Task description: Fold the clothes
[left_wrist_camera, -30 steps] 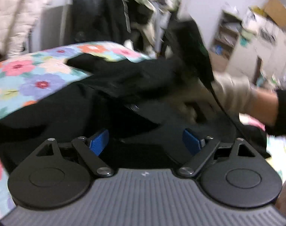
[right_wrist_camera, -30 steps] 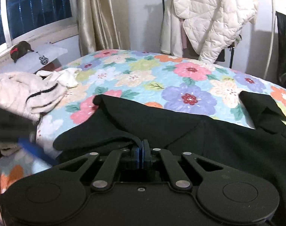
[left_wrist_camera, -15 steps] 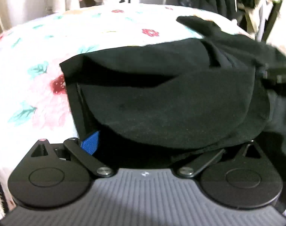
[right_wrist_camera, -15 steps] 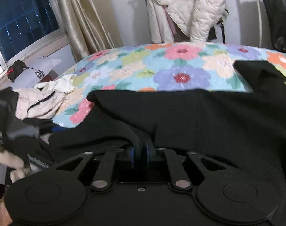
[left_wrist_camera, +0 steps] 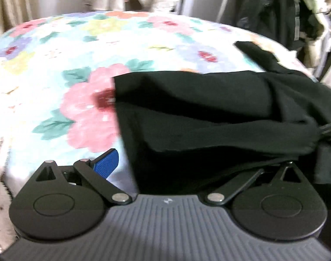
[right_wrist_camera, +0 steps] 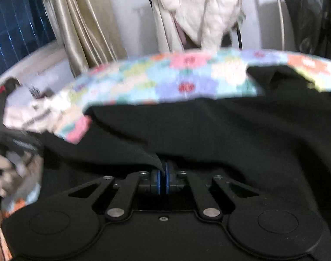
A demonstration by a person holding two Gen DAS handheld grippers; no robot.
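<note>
A black garment (left_wrist_camera: pixel 209 113) lies partly folded on the floral bedsheet (left_wrist_camera: pixel 82 108), its left edge straight and doubled over. My left gripper (left_wrist_camera: pixel 193 163) is open at that edge. Its left blue pad (left_wrist_camera: pixel 106 163) shows over the sheet, while the right finger is hidden under black cloth. In the right wrist view the black garment (right_wrist_camera: pixel 219 130) fills the foreground, and my right gripper (right_wrist_camera: pixel 163 178) is shut on a fold of it. The person's hand holding the other gripper (right_wrist_camera: pixel 4 158) is blurred at the left edge.
A cream garment (right_wrist_camera: pixel 34 111) with dark stripes lies on the floral bed (right_wrist_camera: pixel 165 82) at the left. Behind the bed are curtains (right_wrist_camera: pixel 89 32), a window (right_wrist_camera: pixel 19 32), a hanging white quilted jacket (right_wrist_camera: pixel 204 10) and dark clothes (left_wrist_camera: pixel 269 10).
My left gripper has swung left to the garment's left edge, so more floral sheet shows. The right gripper stays shut on the cloth and has dropped lower and closer to the bed.
</note>
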